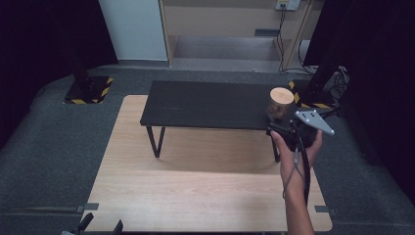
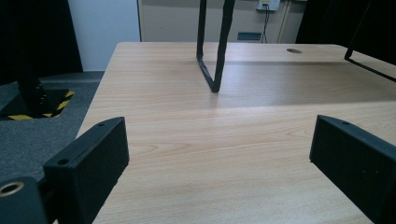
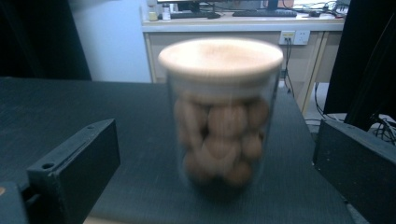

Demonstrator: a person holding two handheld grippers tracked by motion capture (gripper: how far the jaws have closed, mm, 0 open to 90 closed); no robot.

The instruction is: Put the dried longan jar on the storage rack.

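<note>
1. A glass jar (image 3: 220, 114) with a wooden lid (image 3: 220, 57), filled with brown nuts, is seen standing upright at the right end of the black shelf (image 1: 205, 104), which sits on the wooden table (image 1: 195, 196).
2. The right gripper (image 3: 217, 177) is held just before the jar, jaws wide apart, nothing clasped.
3. The left gripper (image 2: 219, 154) is parked low at the table's near edge, jaws spread and empty.
4. Judgement: the grasp is not yet made; closing on the jar and any lifting remain.
</note>
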